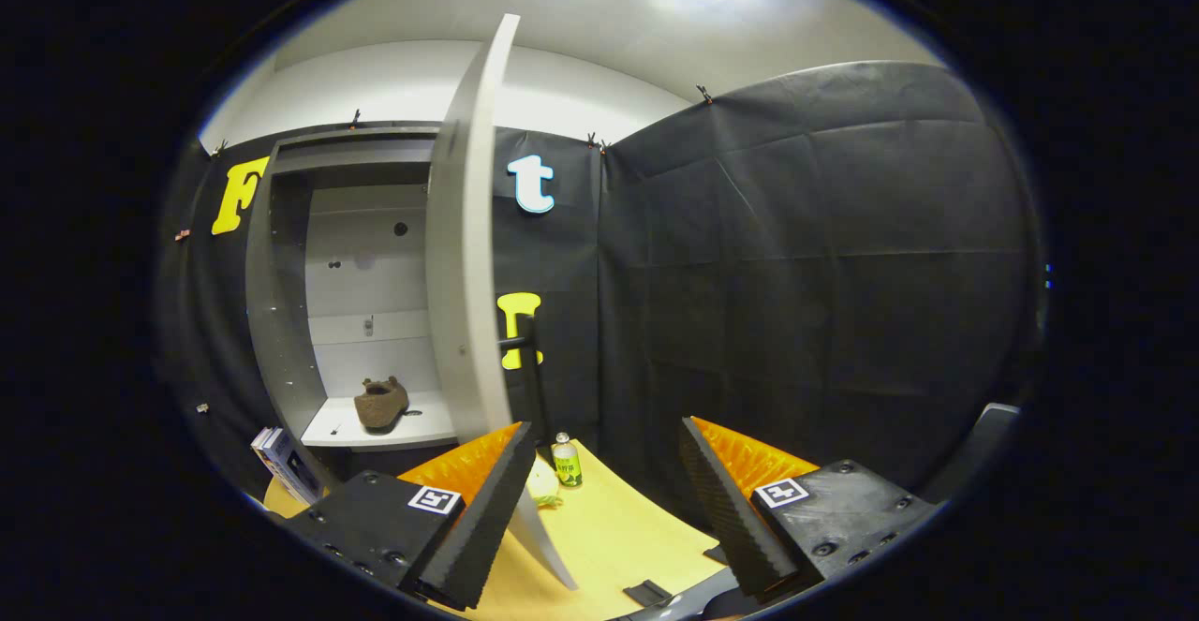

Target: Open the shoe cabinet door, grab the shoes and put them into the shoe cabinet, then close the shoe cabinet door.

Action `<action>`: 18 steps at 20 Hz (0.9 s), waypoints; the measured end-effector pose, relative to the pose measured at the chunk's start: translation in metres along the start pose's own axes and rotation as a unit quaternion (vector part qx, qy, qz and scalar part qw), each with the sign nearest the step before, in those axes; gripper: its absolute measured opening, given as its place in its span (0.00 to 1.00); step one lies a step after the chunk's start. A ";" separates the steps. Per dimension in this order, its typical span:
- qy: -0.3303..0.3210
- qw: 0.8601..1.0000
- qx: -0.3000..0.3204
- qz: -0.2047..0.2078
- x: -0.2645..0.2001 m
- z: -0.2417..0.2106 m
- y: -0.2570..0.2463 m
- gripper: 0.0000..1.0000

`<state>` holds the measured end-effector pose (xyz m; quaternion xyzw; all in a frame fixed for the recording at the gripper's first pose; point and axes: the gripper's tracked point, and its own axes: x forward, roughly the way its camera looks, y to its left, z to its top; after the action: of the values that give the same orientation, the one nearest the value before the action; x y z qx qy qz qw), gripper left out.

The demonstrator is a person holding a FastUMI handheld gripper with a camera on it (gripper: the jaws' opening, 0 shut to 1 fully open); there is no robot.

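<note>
The grey shoe cabinet stands beyond my left finger with its door swung open, edge-on toward me. A dark handle sticks out from the door's outer side. A brown shoe rests on the cabinet's bottom shelf. My gripper is open with nothing between its fingers. The door's lower edge runs down just beside my left finger; whether it touches I cannot tell.
A light wooden table lies under the fingers. A small green can and a pale object stand on it just past the left finger. A book leans by the cabinet's base. Black cloth walls close the right side.
</note>
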<state>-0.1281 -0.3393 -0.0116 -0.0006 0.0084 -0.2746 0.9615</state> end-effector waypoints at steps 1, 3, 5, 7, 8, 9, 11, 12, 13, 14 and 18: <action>-0.001 1.000 0.004 0.011 0.012 0.002 -0.006 0.98; 0.004 0.999 0.010 0.034 0.036 -0.002 -0.015 0.98; 0.013 0.998 0.013 0.058 0.058 -0.008 -0.018 0.98; 0.022 0.996 0.021 0.082 0.078 -0.012 -0.018 0.98; 0.026 0.995 0.024 0.093 0.086 -0.014 -0.017 0.98; 0.030 0.994 0.026 0.105 0.096 -0.015 -0.014 0.98; 0.033 0.991 0.027 0.129 0.113 -0.017 -0.003 0.98; 0.035 0.989 0.025 0.142 0.120 -0.018 0.003 0.98; 0.037 0.987 0.022 0.154 0.126 -0.019 0.009 0.98; 0.038 0.985 0.019 0.165 0.130 -0.019 0.015 0.98; 0.026 0.982 0.018 0.188 0.133 -0.014 0.025 0.93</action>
<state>-0.0024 -0.3883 -0.0281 0.0250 0.0283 -0.0888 0.9953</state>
